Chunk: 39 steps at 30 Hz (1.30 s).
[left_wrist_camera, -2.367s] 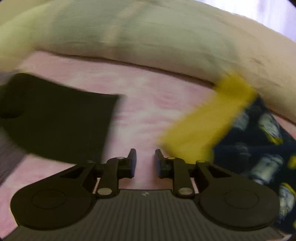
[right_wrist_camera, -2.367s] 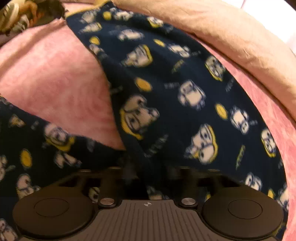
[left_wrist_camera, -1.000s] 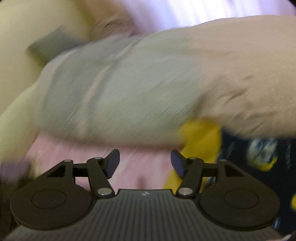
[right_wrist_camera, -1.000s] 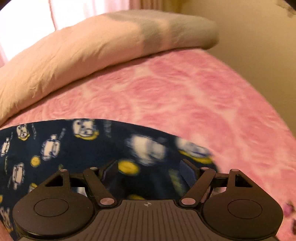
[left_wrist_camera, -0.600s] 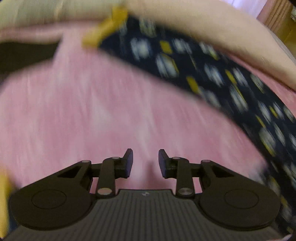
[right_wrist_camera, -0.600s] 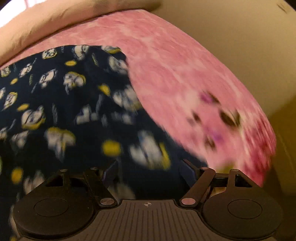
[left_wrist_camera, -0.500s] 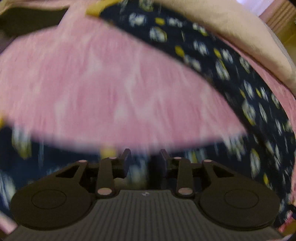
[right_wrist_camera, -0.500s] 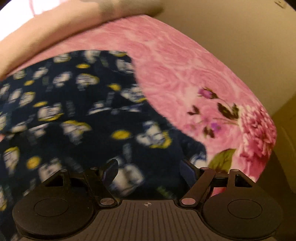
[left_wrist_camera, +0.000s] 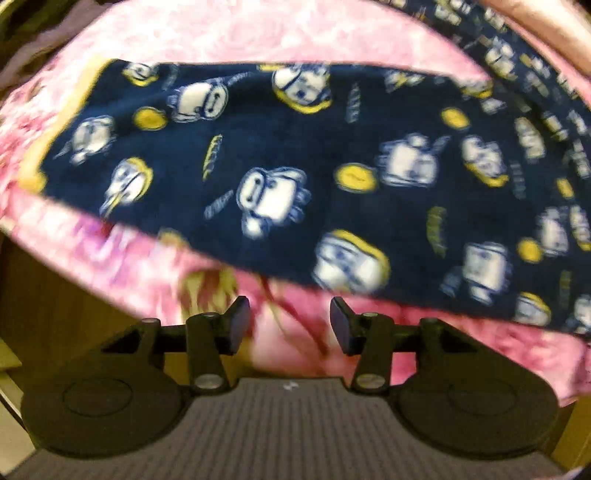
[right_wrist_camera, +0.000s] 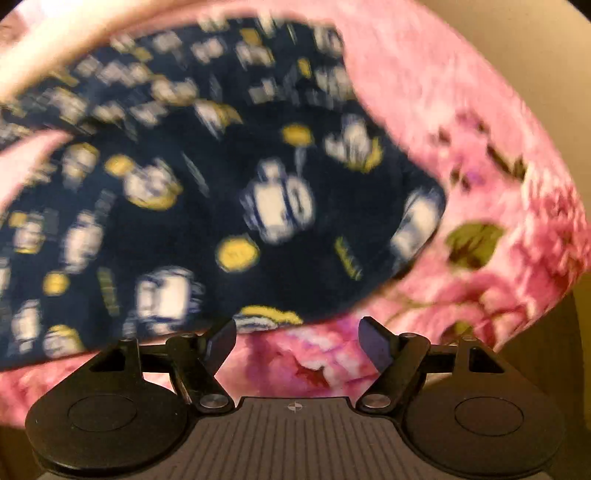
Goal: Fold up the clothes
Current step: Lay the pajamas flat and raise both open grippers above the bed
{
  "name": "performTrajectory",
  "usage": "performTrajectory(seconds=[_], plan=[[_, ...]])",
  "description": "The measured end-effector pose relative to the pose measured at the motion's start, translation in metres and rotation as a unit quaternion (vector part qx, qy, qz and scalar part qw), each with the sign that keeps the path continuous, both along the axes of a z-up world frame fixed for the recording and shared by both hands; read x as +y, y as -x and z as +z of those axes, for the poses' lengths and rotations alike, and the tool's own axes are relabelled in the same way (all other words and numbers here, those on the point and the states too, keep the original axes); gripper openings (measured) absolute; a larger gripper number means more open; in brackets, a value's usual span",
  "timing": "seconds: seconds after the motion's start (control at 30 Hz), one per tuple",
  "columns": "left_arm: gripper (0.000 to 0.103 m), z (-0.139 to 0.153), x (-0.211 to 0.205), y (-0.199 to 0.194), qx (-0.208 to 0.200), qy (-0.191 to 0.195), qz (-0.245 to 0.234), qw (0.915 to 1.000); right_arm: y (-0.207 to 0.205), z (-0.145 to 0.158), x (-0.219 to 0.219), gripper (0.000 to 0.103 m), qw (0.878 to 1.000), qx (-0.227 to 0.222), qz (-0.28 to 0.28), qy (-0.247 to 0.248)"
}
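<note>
just beyond both hand-held grippers, pyjamas [left_wrist_camera: 332, 166]

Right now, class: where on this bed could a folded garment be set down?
Bare pink blanket lies beyond the navy printed pyjamas, and right of them toward the flower print. The near strip by both open grippers is narrow; the middle is covered.

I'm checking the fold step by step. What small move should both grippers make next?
Probably ease forward to the near edge of the navy printed pants and close. The left gripper and right gripper are open and empty, just short of it over the pink blanket.
</note>
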<state>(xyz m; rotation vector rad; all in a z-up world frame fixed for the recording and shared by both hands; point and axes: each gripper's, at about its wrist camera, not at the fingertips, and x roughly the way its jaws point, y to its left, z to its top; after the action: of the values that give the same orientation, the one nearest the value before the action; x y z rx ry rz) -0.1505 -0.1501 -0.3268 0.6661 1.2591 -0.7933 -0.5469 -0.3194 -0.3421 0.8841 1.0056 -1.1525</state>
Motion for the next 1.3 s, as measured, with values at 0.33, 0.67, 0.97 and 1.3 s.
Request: performTrajectory(seconds=[0.33, 0.67, 0.97, 1.3], plan=[[0.047, 0.154, 0.026, 0.100, -0.069, 0.127, -0.004, 0.9894, 0.026, 0.136, 0.041, 0.076, 0.987, -0.098, 0.102, 0.075], [0.056, 0.213, 0.078, 0.126, -0.114, 0.128, 0.014, 0.9851, 0.039, 0.185, 0.084, 0.076, 0.980, -0.111, 0.145, 0.077], [0.061, 0.231, 0.115, 0.132, -0.143, 0.130, 0.014, 0.9811, 0.030, 0.185, 0.112, 0.076, 0.978, -0.102, 0.170, 0.058], [0.061, 0.236, 0.137, 0.136, -0.149, 0.127, 0.011, 0.9807, 0.027, 0.188, 0.130, 0.076, 0.976, -0.095, 0.186, 0.057]])
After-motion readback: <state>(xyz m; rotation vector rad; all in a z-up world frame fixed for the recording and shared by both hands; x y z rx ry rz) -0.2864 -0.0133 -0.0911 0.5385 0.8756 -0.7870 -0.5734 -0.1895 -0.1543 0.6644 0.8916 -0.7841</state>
